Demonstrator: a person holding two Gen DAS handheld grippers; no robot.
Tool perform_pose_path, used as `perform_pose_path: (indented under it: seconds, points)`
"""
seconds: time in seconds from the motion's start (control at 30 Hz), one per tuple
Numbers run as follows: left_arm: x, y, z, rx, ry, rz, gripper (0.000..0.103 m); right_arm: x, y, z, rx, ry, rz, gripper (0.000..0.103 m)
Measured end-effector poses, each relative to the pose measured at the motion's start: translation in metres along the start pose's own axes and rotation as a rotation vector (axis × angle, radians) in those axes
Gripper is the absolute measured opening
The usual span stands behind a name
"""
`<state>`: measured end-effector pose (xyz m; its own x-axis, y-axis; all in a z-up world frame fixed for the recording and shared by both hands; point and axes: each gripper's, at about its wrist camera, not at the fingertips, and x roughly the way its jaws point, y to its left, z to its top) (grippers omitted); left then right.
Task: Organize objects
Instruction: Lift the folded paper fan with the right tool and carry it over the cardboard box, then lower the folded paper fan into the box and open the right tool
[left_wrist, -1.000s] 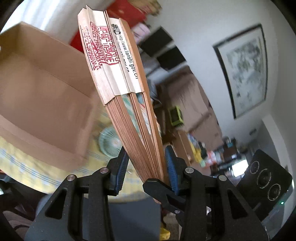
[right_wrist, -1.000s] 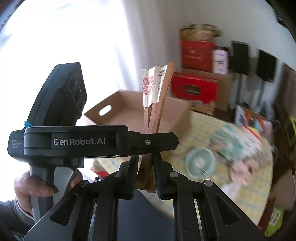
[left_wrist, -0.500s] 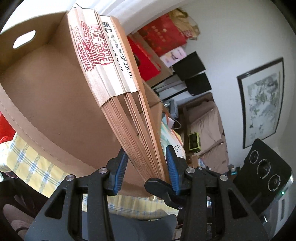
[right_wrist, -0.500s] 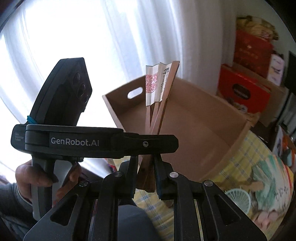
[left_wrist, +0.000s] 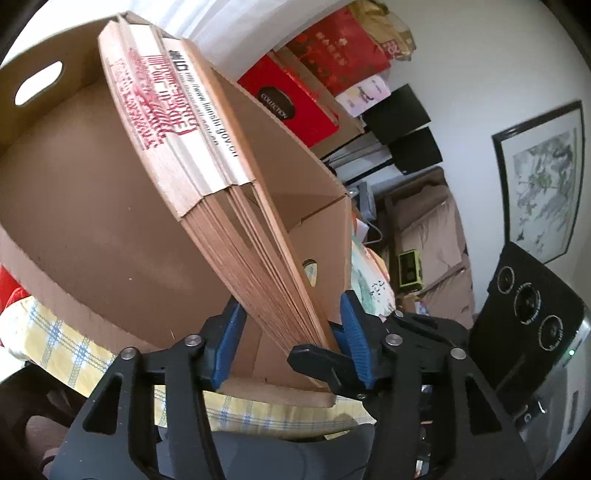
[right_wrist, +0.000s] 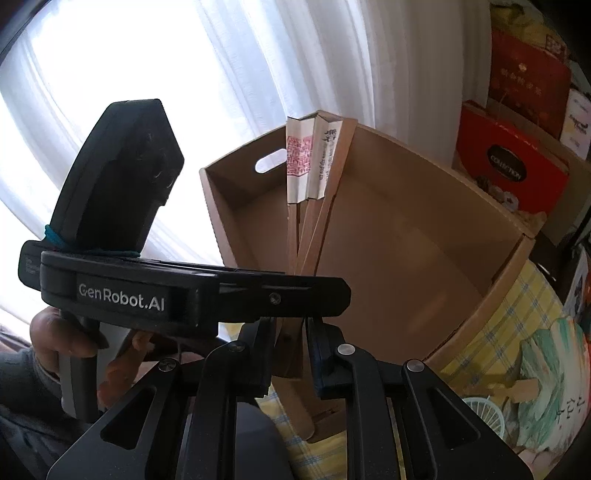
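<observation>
- The folding fan, closed into a stack of wooden slats with a printed paper band, stands up the middle of both frames, its top slanting toward the upper left in the left wrist view. It is in the air in front of the open cardboard box, over the box's near rim, which I judge to be where it is meant to go.
- The right tool is clenched on the fan's pivot end at the lower centre of its frame. Gripping the narrow end keeps the slats together and lets the long part point toward the box.
- The left tool has just been spreading its jaws. The slats are between the blue pads, but a gap shows by the right pad, so it reads as released, most likely handing the fan over to the other tool.
- A hand at lower left of the right wrist view holds the left tool's handle.
- The box sits on a tabletop with a yellow checked cloth. It fills the left of the left wrist view and shows nothing inside.
- A red gift box is stacked behind it at upper centre, and a small fan with a pale green grille lies at lower right of the right wrist view.
</observation>
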<state>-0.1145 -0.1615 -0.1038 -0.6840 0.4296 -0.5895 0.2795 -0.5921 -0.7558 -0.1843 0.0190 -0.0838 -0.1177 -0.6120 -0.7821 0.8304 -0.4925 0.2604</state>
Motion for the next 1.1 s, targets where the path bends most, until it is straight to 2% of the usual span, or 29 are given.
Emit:
perform_pose_path:
  seconds: [0.03, 0.1, 0.13, 0.2, 0.23, 0.3, 0.37, 0.47, 0.57, 0.63, 0.67, 0.73, 0.9, 1.1]
  points:
    - [-0.003, -0.001, 0.0, 0.005, -0.001, 0.004, 0.059, 0.0, -0.002, 0.002, -0.006, 0.005, 0.01, 0.015]
    - [-0.013, -0.003, -0.002, 0.023, -0.014, 0.017, 0.075, 0.0, 0.0, 0.004, -0.016, 0.018, 0.007, 0.014]
    - [-0.018, -0.004, -0.003, 0.045, -0.012, 0.031, 0.08, 0.003, -0.003, 0.006, -0.019, 0.033, -0.001, 0.013]
    - [-0.028, -0.007, -0.005, 0.091, 0.006, 0.051, 0.082, 0.01, -0.009, 0.007, -0.021, 0.068, -0.02, 0.012]
    - [-0.036, -0.009, -0.005, 0.13, 0.015, 0.076, 0.083, 0.015, -0.012, 0.008, -0.022, 0.094, -0.031, 0.008]
    - [-0.051, -0.009, -0.002, 0.171, 0.008, 0.137, 0.083, 0.029, -0.012, 0.008, -0.04, 0.158, -0.078, 0.008]
    - [-0.067, -0.005, 0.002, 0.193, -0.006, 0.172, 0.083, 0.046, -0.009, 0.007, -0.088, 0.241, -0.142, 0.008]
    - [-0.091, 0.002, 0.006, 0.185, -0.043, 0.184, 0.086, 0.059, -0.011, 0.007, -0.104, 0.302, -0.176, 0.009]
    - [-0.109, 0.011, 0.006, 0.174, -0.076, 0.167, 0.088, 0.059, -0.017, 0.011, -0.076, 0.277, -0.18, 0.013]
    - [-0.114, 0.017, 0.006, 0.168, -0.084, 0.156, 0.094, 0.057, -0.02, 0.015, -0.05, 0.257, -0.177, 0.014]
    - [-0.116, 0.021, 0.005, 0.163, -0.089, 0.153, 0.098, 0.055, -0.023, 0.017, -0.03, 0.245, -0.177, 0.017]
    - [-0.117, 0.025, 0.003, 0.144, -0.102, 0.157, 0.098, 0.049, -0.028, 0.02, 0.003, 0.213, -0.181, 0.023]
    - [-0.107, 0.019, -0.002, 0.168, -0.1, 0.174, 0.1, 0.032, -0.029, 0.024, 0.05, 0.133, -0.18, 0.029]
    - [-0.083, 0.002, -0.011, 0.209, -0.054, 0.176, 0.101, -0.007, -0.022, 0.007, 0.077, 0.051, -0.244, 0.047]
